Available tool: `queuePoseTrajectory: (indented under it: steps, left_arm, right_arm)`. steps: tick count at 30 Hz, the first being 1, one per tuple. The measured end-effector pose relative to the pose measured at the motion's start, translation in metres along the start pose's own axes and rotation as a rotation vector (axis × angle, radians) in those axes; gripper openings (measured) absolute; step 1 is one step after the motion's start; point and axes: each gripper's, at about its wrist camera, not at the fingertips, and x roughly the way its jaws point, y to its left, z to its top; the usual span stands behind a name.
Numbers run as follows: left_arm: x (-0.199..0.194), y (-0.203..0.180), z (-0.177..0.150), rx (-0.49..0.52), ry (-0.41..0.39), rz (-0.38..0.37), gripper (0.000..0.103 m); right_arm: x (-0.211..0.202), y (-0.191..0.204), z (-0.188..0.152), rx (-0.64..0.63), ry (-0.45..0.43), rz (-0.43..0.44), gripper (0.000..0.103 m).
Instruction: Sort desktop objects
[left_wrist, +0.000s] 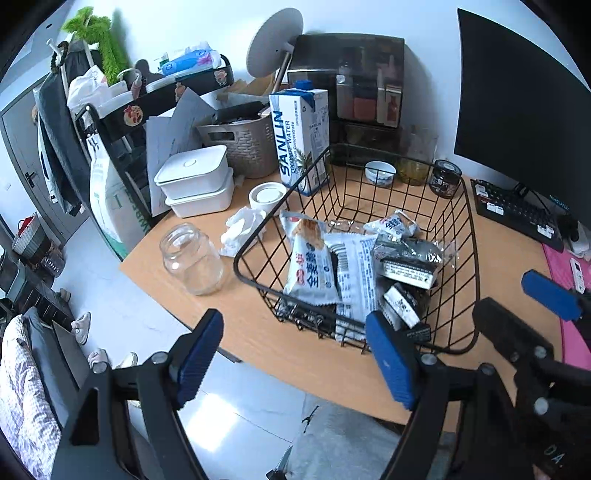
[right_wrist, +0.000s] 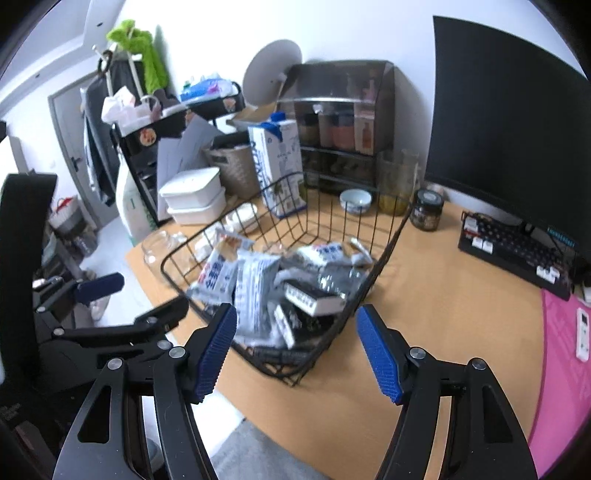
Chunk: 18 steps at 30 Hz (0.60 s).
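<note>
A black wire basket stands on the wooden desk and holds several snack packets and a small dark box. It also shows in the right wrist view, with the packets. My left gripper is open and empty, held in front of the basket's near rim. My right gripper is open and empty, just before the basket's near corner. It shows at the right of the left wrist view.
An empty glass jar, crumpled tissue, stacked white lunch boxes, a Sanlin carton, a small bowl and a dark jar surround the basket. A keyboard, monitor and pink mat lie right.
</note>
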Motion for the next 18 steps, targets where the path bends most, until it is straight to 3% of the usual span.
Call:
queuePoseTrajectory:
  steps: [18]
  left_arm:
    - [0.0024, 0.0021, -0.0041, -0.005, 0.014, -0.006, 0.081]
  right_arm:
    - [-0.0079, 0.0037, -0.0057, -0.012, -0.005, -0.023, 0.068]
